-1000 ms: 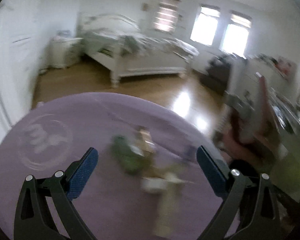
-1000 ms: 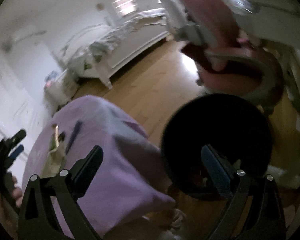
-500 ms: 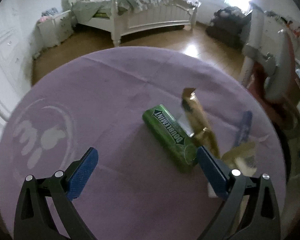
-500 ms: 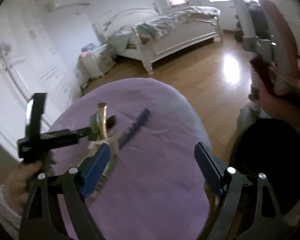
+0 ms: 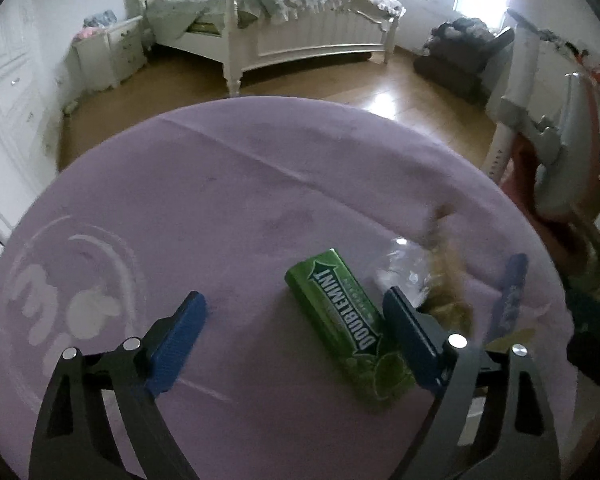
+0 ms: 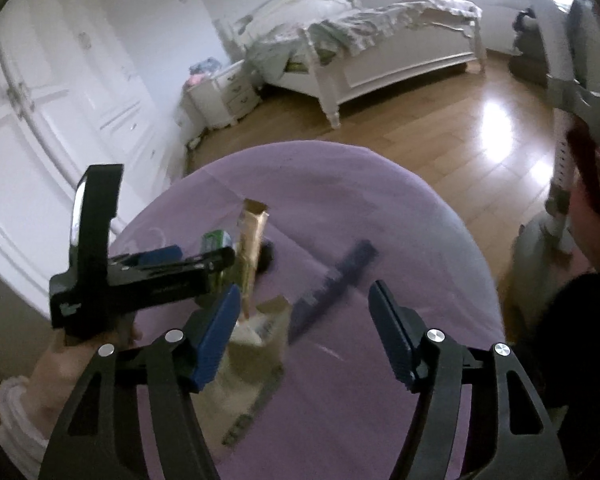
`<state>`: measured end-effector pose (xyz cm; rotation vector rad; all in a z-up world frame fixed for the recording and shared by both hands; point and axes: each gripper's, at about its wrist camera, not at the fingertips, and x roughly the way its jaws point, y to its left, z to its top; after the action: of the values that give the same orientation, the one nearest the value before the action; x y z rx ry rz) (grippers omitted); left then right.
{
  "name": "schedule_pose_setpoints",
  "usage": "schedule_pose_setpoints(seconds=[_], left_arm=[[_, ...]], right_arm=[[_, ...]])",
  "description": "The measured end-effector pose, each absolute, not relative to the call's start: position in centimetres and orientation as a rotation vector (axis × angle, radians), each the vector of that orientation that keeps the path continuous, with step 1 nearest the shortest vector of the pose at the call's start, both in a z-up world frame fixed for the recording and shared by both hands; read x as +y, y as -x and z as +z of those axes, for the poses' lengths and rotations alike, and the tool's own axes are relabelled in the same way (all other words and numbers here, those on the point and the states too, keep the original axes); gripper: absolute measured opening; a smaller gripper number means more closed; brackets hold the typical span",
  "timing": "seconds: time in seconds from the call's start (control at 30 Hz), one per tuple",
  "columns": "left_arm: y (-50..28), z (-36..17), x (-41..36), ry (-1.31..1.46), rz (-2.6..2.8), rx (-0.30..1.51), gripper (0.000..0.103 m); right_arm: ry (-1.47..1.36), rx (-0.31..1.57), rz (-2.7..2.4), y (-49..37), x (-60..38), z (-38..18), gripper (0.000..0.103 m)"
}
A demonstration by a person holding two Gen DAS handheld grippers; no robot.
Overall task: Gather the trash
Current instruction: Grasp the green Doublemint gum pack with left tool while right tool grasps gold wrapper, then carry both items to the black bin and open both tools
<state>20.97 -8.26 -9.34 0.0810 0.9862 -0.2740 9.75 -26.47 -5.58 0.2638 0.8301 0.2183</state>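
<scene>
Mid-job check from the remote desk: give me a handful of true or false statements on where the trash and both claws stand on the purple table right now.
1. The green Doublemint gum pack lies flat on the round purple tablecloth. True.
2. The left claw is clamped on the gum pack. False: its jaws are closing, and the pack lies between them beside the right-hand pad, not yet pinched.
3. The long gold wrapper stands up on end in the right wrist view. True.
4. The right claw holds the dark blue wrapper strip. False: its jaws are closing but empty; the strip lies on the cloth beyond them.
5. The tablecloth is plain. False: a pale round logo is printed on it.
</scene>
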Motion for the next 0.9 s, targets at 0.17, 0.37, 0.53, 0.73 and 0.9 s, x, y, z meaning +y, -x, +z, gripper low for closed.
schedule_pose_setpoints(seconds=[0.17,0.37,0.53,0.73,0.9], left_arm=[[-21.1,-9.0,-6.1,-0.11,-0.288,0.971,0.056],[-20.3,-9.2,-4.5,-0.102,-0.307,0.973,0.037],[-19.8,-9.1,-3.2,-0.031,-0.347,0.981,0.031],[-17.2,-7.8,-2.8,0.025,-0.398,0.93,0.031],[-14.0,-4.6,-5.2,0.027,-0.462,0.851,0.031]], right_arm=[[-0.21,0.877,0.26,-13.1,-23.4,-5.4,0.066],[-0.138,1.031,0.233,-17.7,-20.0,-8.1,0.058],[-0.107,1.026,0.236,-18.0,-19.1,-8.1,0.022],[-0.206,0.897,0.267,-14.2,-21.1,-5.6,0.013],[-0.338,0.739,0.333,-9.2,-24.0,-2.5,0.013]])
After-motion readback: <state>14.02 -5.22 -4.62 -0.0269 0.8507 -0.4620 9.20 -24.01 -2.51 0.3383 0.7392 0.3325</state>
